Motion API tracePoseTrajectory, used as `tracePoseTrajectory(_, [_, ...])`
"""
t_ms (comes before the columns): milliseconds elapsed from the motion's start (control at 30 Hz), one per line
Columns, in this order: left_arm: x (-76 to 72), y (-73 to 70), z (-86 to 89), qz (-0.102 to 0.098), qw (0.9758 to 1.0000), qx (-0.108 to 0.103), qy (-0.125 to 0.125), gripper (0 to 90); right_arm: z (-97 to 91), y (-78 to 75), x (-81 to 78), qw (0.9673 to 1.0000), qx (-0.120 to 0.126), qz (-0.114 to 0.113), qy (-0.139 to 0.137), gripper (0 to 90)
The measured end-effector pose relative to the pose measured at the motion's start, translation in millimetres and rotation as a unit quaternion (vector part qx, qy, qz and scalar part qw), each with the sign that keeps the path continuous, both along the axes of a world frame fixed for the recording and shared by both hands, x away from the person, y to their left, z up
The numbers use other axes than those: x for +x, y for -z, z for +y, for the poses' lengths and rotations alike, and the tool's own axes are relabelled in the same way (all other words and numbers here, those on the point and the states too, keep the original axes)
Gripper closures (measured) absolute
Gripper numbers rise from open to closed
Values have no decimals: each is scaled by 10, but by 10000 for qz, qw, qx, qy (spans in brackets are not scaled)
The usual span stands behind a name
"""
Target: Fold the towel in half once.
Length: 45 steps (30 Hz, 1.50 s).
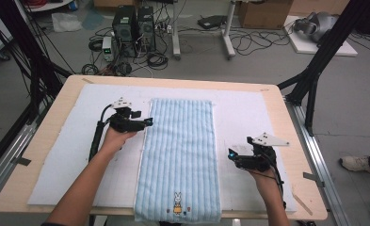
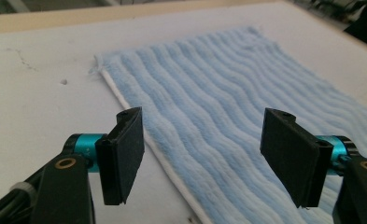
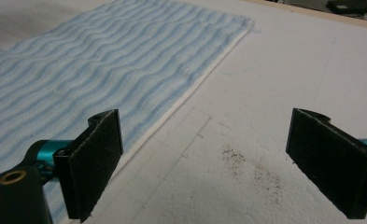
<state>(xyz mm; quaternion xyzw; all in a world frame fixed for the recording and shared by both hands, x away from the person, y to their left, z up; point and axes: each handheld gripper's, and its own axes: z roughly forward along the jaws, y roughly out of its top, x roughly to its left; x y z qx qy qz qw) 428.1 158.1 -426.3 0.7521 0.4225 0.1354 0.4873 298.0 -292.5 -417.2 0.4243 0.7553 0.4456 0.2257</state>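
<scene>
A light blue striped towel (image 1: pixel 180 155) lies flat along the middle of the white mat (image 1: pixel 248 113), with a small rabbit picture (image 1: pixel 177 203) at its near end. My left gripper (image 1: pixel 149 121) is at the towel's left edge, toward the far end. In the left gripper view it (image 2: pixel 209 154) stands open, its jaws straddling the towel's (image 2: pixel 228 102) white-hemmed edge without pressing on it. My right gripper (image 1: pixel 230 155) is over the bare mat just right of the towel. In the right gripper view it (image 3: pixel 209 158) is open with nothing between its fingers, and the towel (image 3: pixel 102 70) lies off to the left.
The mat covers most of a wooden table (image 1: pixel 55 108). Dark specks (image 3: pixel 251 168) mark the mat near my right gripper. Beyond the table, computer towers (image 1: pixel 134 28) and cables stand on the floor. Black frame posts (image 1: pixel 314 70) rise at both sides. A person's shoe (image 1: pixel 357 163) is at the right.
</scene>
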Motion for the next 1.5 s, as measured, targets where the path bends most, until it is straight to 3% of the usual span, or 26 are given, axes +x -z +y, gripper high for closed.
tracePoseTrajectory(133, [173,75,-73,242,9993,219,-181,308,-24,-2,-2,10000,28,-6,39,101])
tracePoseTrajectory(300, [254,166,-139,351,9982,409,-271,292,-54,2,-4,9999,76,4,70,101])
tracePoseTrajectory(467, [243,204,-214,363,9964,734,-238,307,-78,-8,-21,9999,137,0,102,101])
tracePoseTrajectory(600, [220,212,-280,270,9931,1120,-211,374,-77,-13,-24,9998,150,-16,87,101])
tracePoseTrajectory(700, [208,203,-280,217,9919,1238,-185,472,-72,-13,-22,9999,146,-7,81,101])
tracePoseTrajectory(767, [196,198,-291,196,9924,1208,-115,542,-70,-11,-19,9999,146,-1,56,101])
tracePoseTrajectory(900, [161,199,-354,97,9919,1250,206,835,-70,-9,-20,9999,145,24,82,101])
tracePoseTrajectory(1133, [188,209,-311,332,9954,890,95,863,-53,0,-10,9998,155,52,62,101])
tracePoseTrajectory(1267, [186,197,-298,351,9959,833,73,865,-23,15,28,9998,139,108,24,101])
tracePoseTrajectory(1500, [166,133,-227,332,9985,422,78,865,178,-1,160,9996,73,249,-61,102])
